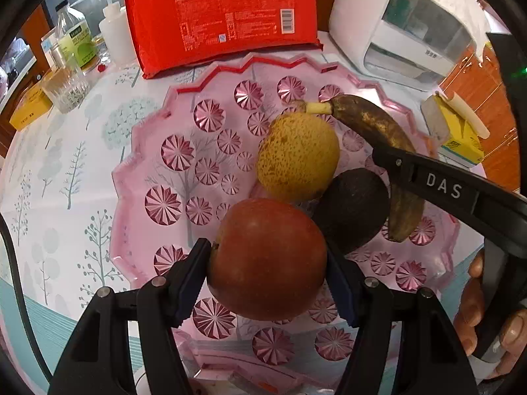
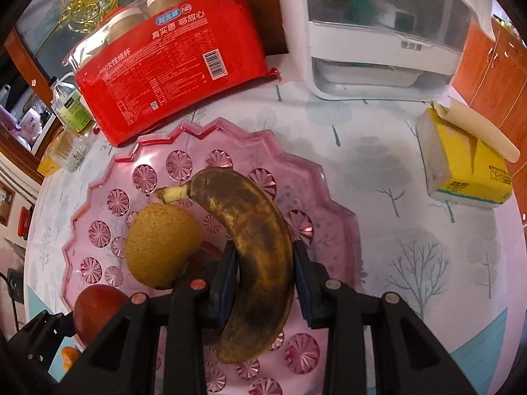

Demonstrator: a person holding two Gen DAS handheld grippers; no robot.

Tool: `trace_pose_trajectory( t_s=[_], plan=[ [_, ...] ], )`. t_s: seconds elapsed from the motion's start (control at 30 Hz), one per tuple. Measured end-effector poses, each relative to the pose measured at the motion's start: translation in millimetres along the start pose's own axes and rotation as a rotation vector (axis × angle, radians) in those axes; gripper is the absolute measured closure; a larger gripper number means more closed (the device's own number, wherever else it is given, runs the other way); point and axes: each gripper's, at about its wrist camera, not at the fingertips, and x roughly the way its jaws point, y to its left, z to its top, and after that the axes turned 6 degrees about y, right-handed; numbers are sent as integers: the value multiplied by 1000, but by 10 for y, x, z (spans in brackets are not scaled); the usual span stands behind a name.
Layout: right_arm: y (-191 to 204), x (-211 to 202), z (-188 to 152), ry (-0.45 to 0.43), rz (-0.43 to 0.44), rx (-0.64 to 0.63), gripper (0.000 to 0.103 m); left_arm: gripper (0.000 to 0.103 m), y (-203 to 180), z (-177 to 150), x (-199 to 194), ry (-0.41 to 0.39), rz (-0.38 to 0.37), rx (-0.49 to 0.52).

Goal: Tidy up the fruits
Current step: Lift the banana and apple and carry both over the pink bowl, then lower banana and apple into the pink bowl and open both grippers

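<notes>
A pink scalloped tray (image 1: 148, 164) (image 2: 329, 197) lies on the table. In it are a yellow speckled pear (image 1: 298, 156) (image 2: 163, 243) and a dark avocado (image 1: 354, 209). My left gripper (image 1: 268, 268) is shut on a red apple (image 1: 268, 258) (image 2: 97, 309) over the tray's near side. My right gripper (image 2: 265, 273) is shut on a brown overripe banana (image 2: 257, 256) (image 1: 372, 121) over the tray, beside the pear. The right gripper's arm (image 1: 454, 194) crosses the banana in the left wrist view.
A red pack of paper cups (image 1: 219, 16) (image 2: 171, 75) stands behind the tray. A white appliance (image 1: 405, 23) (image 2: 378, 33) is at the back right. A yellow tissue box (image 1: 457, 131) (image 2: 464, 168) is right of the tray. Bottles and a glass (image 1: 67, 85) stand at the left.
</notes>
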Motion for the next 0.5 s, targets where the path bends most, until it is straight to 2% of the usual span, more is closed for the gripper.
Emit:
trace_pose_trajectory(
  t_s=[0.17,0.4,0.47,0.5],
  plan=[
    [40,9,-6,-6,-16,-17,68,37,27,3,72,15,11,-1],
    [64,-7,-36,-8,-16,-32,58,36,8,4,112,20,29,17],
    [71,-20,-51,-9,-20,-36,57,33,-11,3,93,15,42,26],
    [71,-29,-59,-10,-22,-36,56,24,-27,-1,70,6,53,30]
  ],
)
